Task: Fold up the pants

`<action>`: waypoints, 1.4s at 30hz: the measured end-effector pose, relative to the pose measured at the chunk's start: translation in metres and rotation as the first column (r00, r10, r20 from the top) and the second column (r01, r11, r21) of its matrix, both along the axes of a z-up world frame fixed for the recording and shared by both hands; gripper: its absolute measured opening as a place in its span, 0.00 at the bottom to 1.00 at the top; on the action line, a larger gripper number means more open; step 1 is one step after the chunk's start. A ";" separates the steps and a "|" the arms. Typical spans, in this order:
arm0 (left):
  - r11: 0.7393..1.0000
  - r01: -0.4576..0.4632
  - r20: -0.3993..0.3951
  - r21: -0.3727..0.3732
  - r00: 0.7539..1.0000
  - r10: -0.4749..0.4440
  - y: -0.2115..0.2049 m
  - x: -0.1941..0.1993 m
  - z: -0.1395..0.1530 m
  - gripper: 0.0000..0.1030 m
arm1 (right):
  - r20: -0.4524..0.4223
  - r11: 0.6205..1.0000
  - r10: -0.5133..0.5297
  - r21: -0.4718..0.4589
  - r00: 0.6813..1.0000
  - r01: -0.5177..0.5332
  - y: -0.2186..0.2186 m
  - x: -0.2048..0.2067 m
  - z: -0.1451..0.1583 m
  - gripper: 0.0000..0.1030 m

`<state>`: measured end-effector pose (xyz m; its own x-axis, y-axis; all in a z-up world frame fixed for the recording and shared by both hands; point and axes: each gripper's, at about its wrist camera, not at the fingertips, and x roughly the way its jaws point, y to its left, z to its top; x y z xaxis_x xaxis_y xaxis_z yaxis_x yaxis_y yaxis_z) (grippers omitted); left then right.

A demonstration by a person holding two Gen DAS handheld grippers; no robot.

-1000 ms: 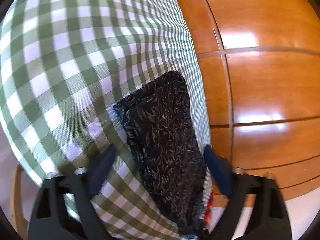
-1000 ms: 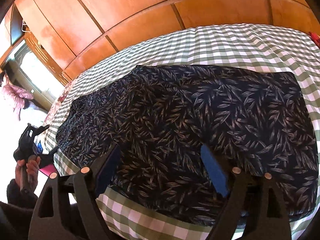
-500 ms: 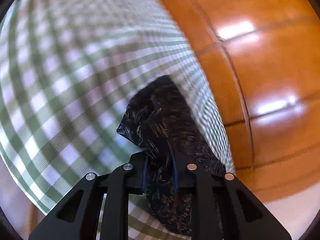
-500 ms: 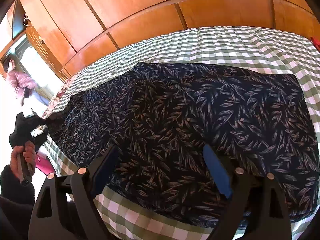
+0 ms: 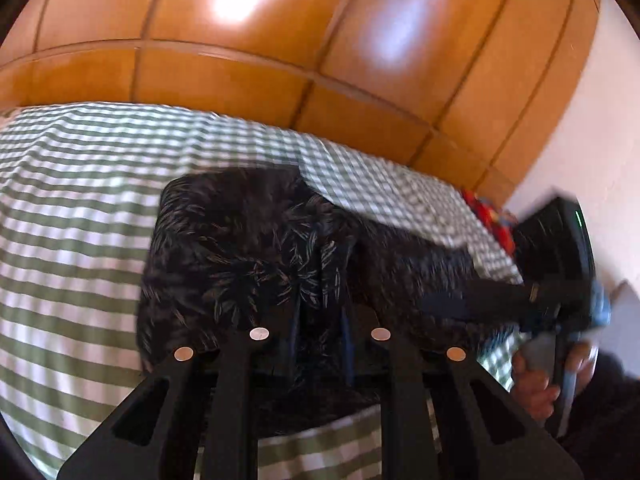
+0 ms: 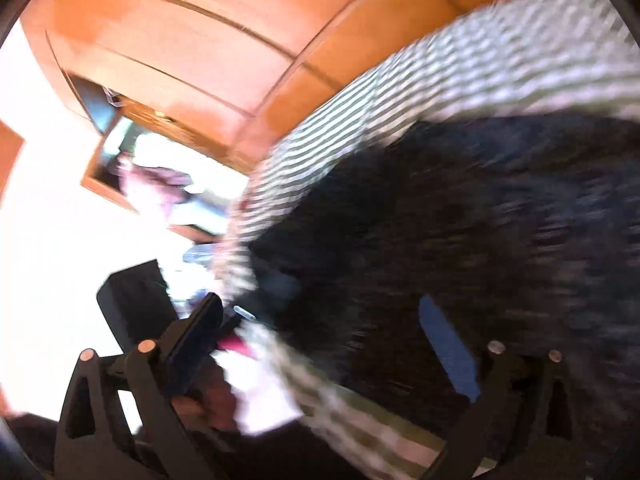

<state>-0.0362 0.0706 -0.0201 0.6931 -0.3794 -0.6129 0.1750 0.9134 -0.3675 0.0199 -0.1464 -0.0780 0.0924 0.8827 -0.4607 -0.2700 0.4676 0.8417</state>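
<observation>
L gripper [image 5: 320, 328] clenched on leaf-print pants [image 5: 248, 248] end, mid-fold over checked bedsheet [image 5: 72, 216]; R gripper [image 6: 320, 344] spread wide, empty, needs a hold next.

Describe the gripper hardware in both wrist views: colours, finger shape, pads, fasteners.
Both match. The left gripper has black angular fingers with cut-out triangular windows and round silver fasteners at the joints; blue pad edges show. The right gripper has the same black frame and silver fasteners, with a blue pad on one finger. No cables are visible. The person's hand wraps a grey handle, with a dark sleeve behind.
</observation>
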 end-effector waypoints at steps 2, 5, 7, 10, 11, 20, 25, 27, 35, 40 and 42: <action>1.000 0.006 -0.018 0.012 1.000 -0.006 -0.005 -0.001 -0.006 0.14 | -0.085 0.997 0.023 0.070 0.996 -0.017 0.016 0.012 -0.014 0.98; 1.000 0.006 -0.019 0.019 1.000 -0.006 -0.006 -0.004 -0.009 0.14 | -0.140 0.997 0.015 0.082 0.990 -0.004 0.028 0.021 -0.024 0.98; 0.999 0.007 -0.010 0.032 1.000 -0.006 -0.006 -0.006 -0.008 0.14 | -0.137 0.998 0.010 0.070 0.991 0.000 0.037 0.029 -0.024 0.98; 0.999 0.011 -0.009 0.053 1.000 -0.011 -0.007 -0.011 -0.008 0.14 | -0.129 0.998 0.001 0.058 0.992 0.007 0.047 0.040 -0.016 0.98; 0.998 0.010 -0.007 0.065 1.000 -0.010 -0.009 -0.011 -0.007 0.14 | -0.099 0.999 0.003 0.045 0.995 0.001 0.049 0.043 -0.010 0.97; 0.996 -0.003 0.041 0.088 0.999 -0.001 -0.011 -0.021 0.011 0.14 | -0.003 0.994 0.048 -0.093 0.999 -0.048 0.080 0.048 0.003 0.36; 0.997 0.017 0.043 0.074 0.999 -0.020 -0.001 -0.033 0.021 0.23 | 0.127 0.979 0.076 -0.199 0.989 -0.050 0.087 0.043 0.026 0.10; 1.000 0.028 0.054 -0.006 0.998 -0.027 0.016 -0.044 0.032 0.43 | 0.202 0.970 0.107 -0.236 0.973 -0.058 0.084 0.039 0.047 0.09; 0.952 -0.239 0.030 -0.193 0.968 0.249 0.107 -0.062 0.043 0.54 | 0.402 0.965 0.160 -0.256 0.902 -0.058 0.052 0.012 0.121 0.09; 0.949 -0.236 0.008 -0.210 0.970 0.243 0.100 -0.044 0.036 0.54 | 0.476 0.974 0.108 -0.227 0.873 0.004 0.004 0.003 0.160 0.09; 0.960 -0.182 0.009 -0.212 0.982 0.188 0.080 -0.031 0.035 0.54 | 0.498 0.971 0.091 -0.238 0.863 0.035 -0.021 -0.004 0.170 0.09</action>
<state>-0.0670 0.1505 0.0144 0.7794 -0.3605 -0.5124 0.0237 0.8342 -0.5509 0.0159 -0.1678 0.0918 0.3434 0.7622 -0.5487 -0.6411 0.6172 0.4561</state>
